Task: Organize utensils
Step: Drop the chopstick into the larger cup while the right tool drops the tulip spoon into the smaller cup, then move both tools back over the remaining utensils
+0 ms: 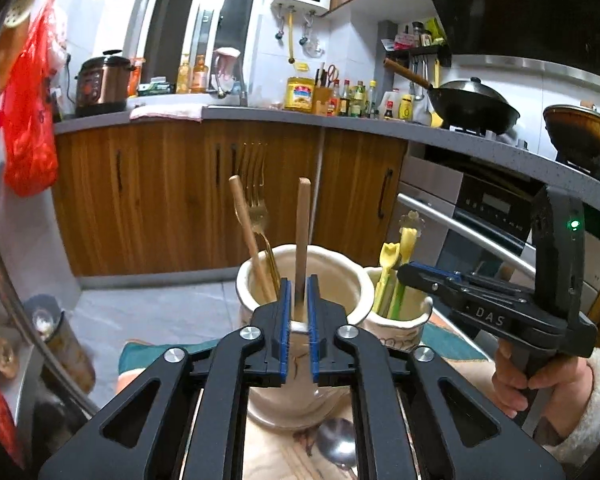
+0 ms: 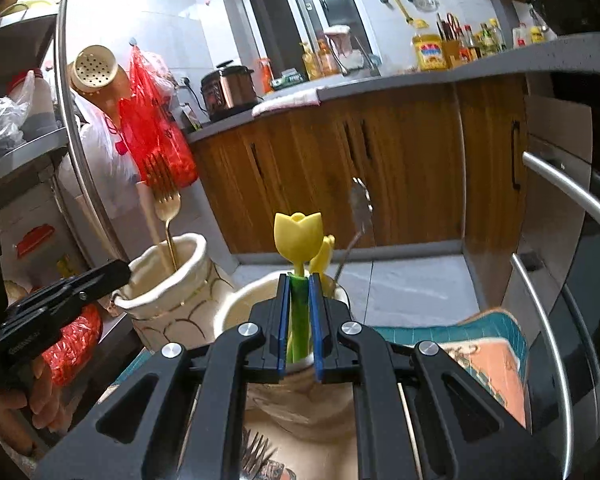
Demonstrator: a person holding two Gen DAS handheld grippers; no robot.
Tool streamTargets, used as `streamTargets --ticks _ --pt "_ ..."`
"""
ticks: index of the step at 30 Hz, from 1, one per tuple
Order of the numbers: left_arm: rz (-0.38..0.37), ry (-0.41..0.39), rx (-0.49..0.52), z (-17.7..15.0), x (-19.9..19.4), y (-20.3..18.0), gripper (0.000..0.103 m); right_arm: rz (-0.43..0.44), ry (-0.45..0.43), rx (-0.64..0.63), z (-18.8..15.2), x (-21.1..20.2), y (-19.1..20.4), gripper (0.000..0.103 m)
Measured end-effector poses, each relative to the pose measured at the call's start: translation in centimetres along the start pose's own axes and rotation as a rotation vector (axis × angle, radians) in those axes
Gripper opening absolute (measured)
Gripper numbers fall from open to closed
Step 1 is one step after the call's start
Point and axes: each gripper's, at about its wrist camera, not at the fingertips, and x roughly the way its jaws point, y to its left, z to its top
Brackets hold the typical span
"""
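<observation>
- Left gripper [image 1: 299,312]: narrow jaws flank a wooden utensil [image 1: 302,240] standing in the large cream jar [image 1: 332,280]; whether the pads press it is unclear.
- Right gripper [image 2: 300,320] clamps a tulip-topped utensil [image 2: 299,248] over the smaller jar [image 2: 236,312].
- Depositing appears underway; next, release and lift clear.
- A spoon [image 1: 338,444] lies unsorted.

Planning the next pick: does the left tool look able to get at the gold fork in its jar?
Probably not yet. The left tool has a wooden handle between its pads, and the gold fork stands beyond a second wooden stick.

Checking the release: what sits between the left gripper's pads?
A wooden stick standing in the cream jar sits between the left gripper's pads, seemingly untouched; the left wrist view shows it.
</observation>
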Motion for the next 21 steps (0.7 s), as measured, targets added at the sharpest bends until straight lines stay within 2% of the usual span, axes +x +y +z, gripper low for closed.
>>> streamTargets --ticks 3,5,9,10,11,12,16,18,20,21 --pt "0.006 -0.001 -0.002 0.3 -0.7 0.0 0.026 -0.010 0.007 0.014 -0.2 -0.4 -0.2 0.013" --pt "0.023 -0.001 0.002 0.4 -1.2 -0.1 0.033 -0.006 0.005 0.024 -0.2 -0.9 -0.3 0.024" --pt "0.041 0.015 -0.002 0.3 -2.2 0.0 0.042 -0.016 0.007 0.030 -0.4 -2.1 -0.1 0.029" --pt "0.047 0.021 -0.005 0.3 -2.6 0.0 0.045 -0.018 0.007 0.031 -0.4 -2.5 0.0 0.035" --pt "0.055 0.027 -0.007 0.1 -3.0 0.1 0.053 -0.019 0.005 0.029 -0.6 -3.1 0.2 0.040" --pt "0.063 0.035 -0.006 0.0 -3.4 0.1 0.058 -0.023 0.004 0.023 -0.7 -3.5 0.3 0.041" --pt "0.093 0.086 -0.009 -0.8 -4.5 0.2 0.070 -0.038 0.028 0.011 -1.6 -5.1 0.9 0.058" --pt "0.109 0.128 -0.014 -1.8 -5.0 0.4 0.079 -0.042 0.046 0.007 -2.3 -5.7 1.1 0.067" --pt "0.127 0.169 -0.014 -3.0 -5.2 0.6 0.081 -0.036 0.059 0.008 -3.0 -6.3 1.2 0.079" --pt "0.142 0.199 -0.016 -3.9 -5.2 0.8 0.085 -0.034 0.070 0.010 -3.6 -6.6 1.2 0.082"
